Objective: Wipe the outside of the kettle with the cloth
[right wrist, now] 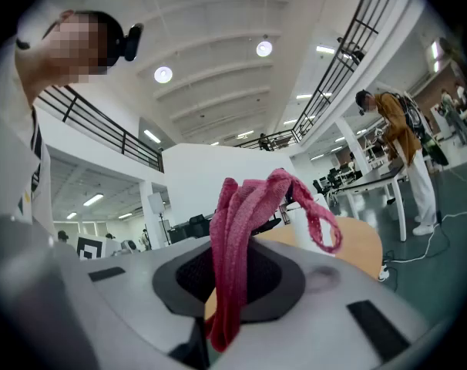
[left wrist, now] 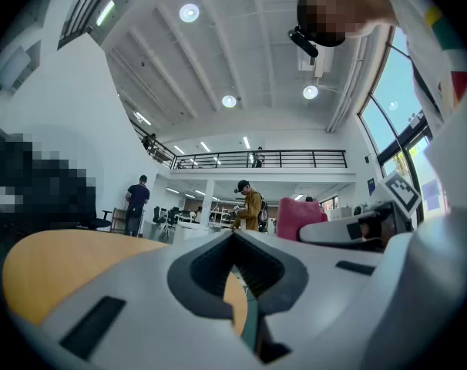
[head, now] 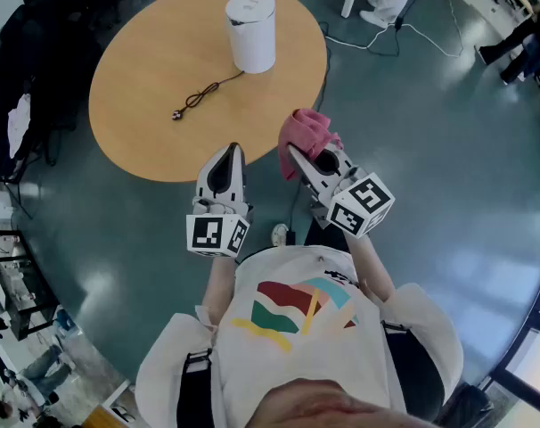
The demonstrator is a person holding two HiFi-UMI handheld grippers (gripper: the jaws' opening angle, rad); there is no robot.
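Now | right gripper (head: pixel 293 151) near table (head: pixel 145 87) edge, pinching pink cloth (head: pixel 304 130) | left gripper (head: pixel 234 148) alongside, jaws together, empty

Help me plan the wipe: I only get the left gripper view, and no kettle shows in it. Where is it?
Observer: The white kettle stands upright on the far side of the round table.
Operator: I see something pink beside me. Is it gripped?
Observer: Yes. The right gripper is shut on the pink cloth, which hangs folded between its jaws.
Operator: Anything lying near the kettle?
Observer: A black cord runs across the wood from the kettle's base, and its plug lies loose on the table.
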